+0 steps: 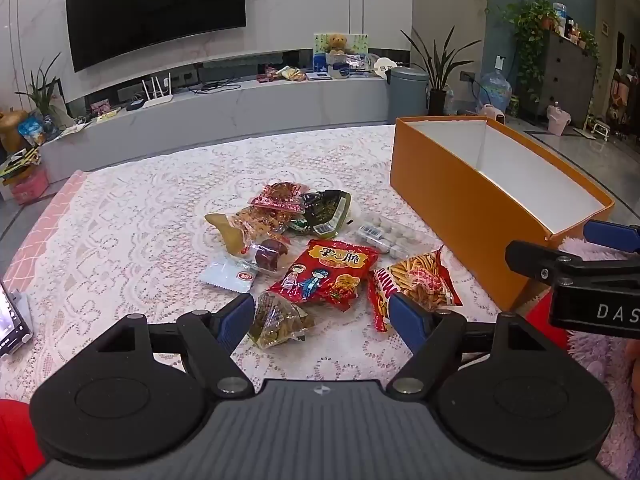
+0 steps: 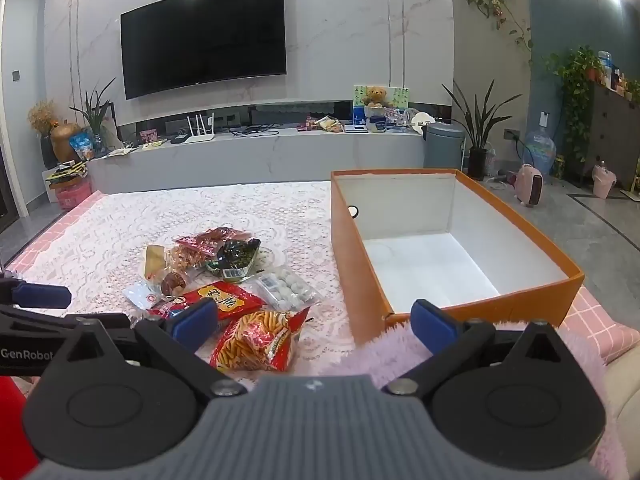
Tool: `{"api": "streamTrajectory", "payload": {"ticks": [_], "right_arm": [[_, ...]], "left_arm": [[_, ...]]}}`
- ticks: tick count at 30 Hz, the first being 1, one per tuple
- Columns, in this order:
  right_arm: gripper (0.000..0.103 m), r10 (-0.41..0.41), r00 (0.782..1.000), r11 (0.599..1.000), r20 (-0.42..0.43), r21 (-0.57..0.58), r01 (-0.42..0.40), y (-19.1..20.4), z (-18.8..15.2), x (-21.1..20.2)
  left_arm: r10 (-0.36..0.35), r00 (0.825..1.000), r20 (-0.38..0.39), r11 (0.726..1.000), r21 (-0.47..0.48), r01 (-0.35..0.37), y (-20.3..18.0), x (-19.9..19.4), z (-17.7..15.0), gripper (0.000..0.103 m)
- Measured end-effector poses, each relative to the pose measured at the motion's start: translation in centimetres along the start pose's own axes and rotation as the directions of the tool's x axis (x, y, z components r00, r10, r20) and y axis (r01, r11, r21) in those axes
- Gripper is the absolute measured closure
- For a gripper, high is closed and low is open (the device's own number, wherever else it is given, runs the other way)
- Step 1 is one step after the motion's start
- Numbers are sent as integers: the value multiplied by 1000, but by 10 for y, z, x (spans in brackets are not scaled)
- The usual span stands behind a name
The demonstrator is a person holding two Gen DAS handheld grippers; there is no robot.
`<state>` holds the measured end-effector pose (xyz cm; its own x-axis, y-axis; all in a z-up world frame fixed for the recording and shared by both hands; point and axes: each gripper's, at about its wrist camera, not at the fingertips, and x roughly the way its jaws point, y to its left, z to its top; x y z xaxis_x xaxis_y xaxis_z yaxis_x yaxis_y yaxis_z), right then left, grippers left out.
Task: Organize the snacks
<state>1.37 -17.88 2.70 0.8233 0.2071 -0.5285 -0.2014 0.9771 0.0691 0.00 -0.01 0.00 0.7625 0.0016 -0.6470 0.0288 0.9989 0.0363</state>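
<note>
A pile of snack packets lies on the lace tablecloth (image 1: 140,220): a red bag with cartoon figures (image 1: 326,274), a red bag of stick snacks (image 1: 416,280), a clear pack of white balls (image 1: 394,236), a dark green packet (image 1: 324,210) and a brownish packet (image 1: 280,318). An open orange box (image 1: 472,204) with a white, empty inside (image 2: 436,268) stands to the right. My left gripper (image 1: 322,314) is open over the near packets. My right gripper (image 2: 316,320) is open, near the stick snack bag (image 2: 256,340) and the box's near corner.
A phone (image 1: 12,320) lies at the table's left edge. A fuzzy pink sleeve (image 2: 384,344) shows by the right gripper. Beyond the table are a TV console (image 1: 240,104), a grey bin (image 1: 408,88) and potted plants.
</note>
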Motion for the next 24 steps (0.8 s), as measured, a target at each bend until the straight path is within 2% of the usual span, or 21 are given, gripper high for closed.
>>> {"api": "streamTrajectory", "payload": {"ticks": [24], "right_arm": [[3, 7, 1000, 1000, -7, 10, -7, -1, -1, 5]], "left_arm": [[-5, 1000, -10, 1000, -9, 5, 0, 2, -3, 13]]}}
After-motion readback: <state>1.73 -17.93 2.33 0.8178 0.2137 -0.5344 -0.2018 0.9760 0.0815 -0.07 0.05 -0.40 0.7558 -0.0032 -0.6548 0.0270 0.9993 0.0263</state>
